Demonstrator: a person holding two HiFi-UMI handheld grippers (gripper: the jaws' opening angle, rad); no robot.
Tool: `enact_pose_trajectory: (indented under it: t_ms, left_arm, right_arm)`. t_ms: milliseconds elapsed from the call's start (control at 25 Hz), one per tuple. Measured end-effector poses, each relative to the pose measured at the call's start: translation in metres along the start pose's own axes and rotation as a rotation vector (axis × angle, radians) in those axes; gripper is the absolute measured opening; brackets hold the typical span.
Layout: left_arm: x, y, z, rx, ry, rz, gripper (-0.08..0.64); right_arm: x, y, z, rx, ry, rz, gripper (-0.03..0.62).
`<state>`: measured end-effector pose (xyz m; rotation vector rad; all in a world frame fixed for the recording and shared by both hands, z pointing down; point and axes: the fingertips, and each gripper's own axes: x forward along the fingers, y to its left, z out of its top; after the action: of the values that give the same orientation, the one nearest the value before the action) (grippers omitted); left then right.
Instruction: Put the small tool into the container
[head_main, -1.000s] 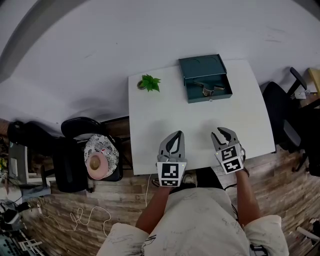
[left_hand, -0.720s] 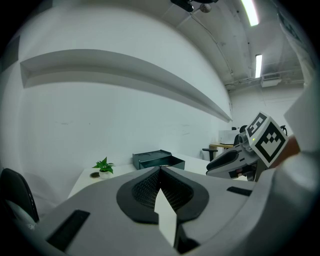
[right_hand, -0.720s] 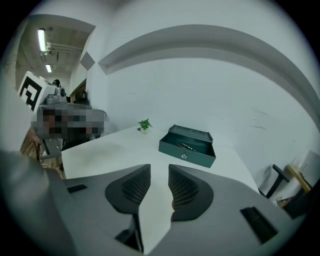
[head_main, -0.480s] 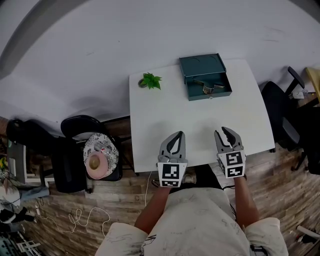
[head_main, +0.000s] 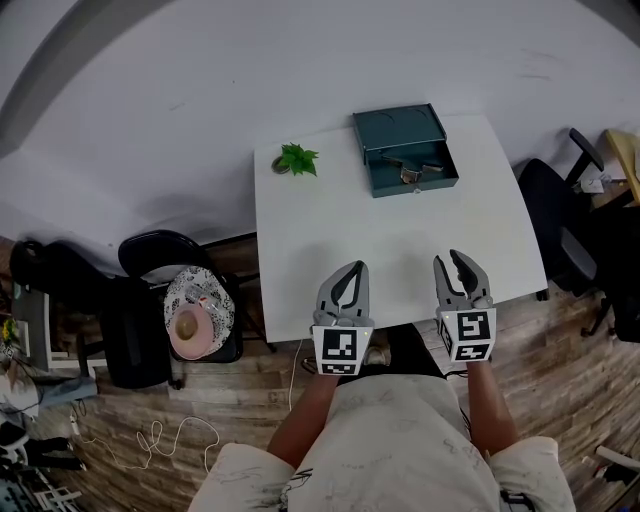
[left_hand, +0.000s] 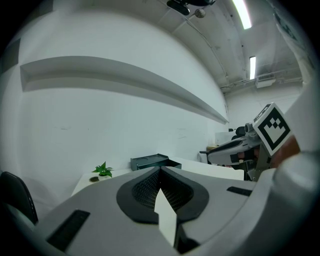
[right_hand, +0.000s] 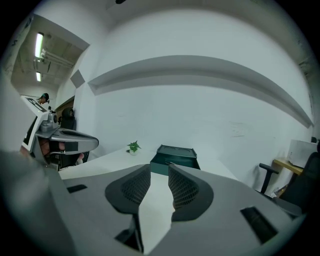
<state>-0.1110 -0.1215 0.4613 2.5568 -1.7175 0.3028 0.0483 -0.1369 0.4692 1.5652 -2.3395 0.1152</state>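
Note:
A dark green metal container (head_main: 405, 150) stands open at the far side of the white table (head_main: 400, 240), its lid tipped back. A small metal tool (head_main: 410, 172) lies inside its tray. Both grippers hover over the table's near edge, far from the box. My left gripper (head_main: 347, 283) is shut and holds nothing. My right gripper (head_main: 460, 268) is open by a narrow gap and is also empty. The container (left_hand: 150, 161) shows ahead past the meeting jaws of the left gripper (left_hand: 160, 169). In the right gripper view the container (right_hand: 175, 152) sits straight beyond the right gripper (right_hand: 159, 167).
A small green plant (head_main: 296, 160) stands at the table's far left corner. A black chair with a patterned hat (head_main: 195, 315) is left of the table, and an office chair (head_main: 560, 210) is to its right. Cables lie on the wooden floor (head_main: 170, 430).
The right gripper has drawn back slightly toward the near edge and turned straighter. The left gripper has barely moved. The tool stays in the box.

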Motion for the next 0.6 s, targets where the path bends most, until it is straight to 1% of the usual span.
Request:
enact_pose_trajectory:
  t_ms: [240, 440, 520, 600]
  left_arm:
    - [-0.004, -0.003, 0.005, 0.013, -0.027, 0.005, 0.006]
    - [-0.015, 0.002, 0.016, 0.022, -0.105, 0.047, 0.006]
    - [-0.017, 0.004, 0.018, 0.014, -0.117, 0.061, 0.006]
    - [-0.016, 0.004, 0.019, 0.023, -0.126, 0.060, 0.006]
  right_arm:
    - [-0.014, -0.011, 0.009, 0.035, -0.072, -0.053, 0.126]
    - [-0.023, -0.014, 0.013, 0.041, -0.105, -0.105, 0.126]
    - [-0.025, -0.014, 0.014, 0.033, -0.115, -0.115, 0.126]
    - [-0.026, -0.016, 0.013, 0.035, -0.122, -0.122, 0.126]
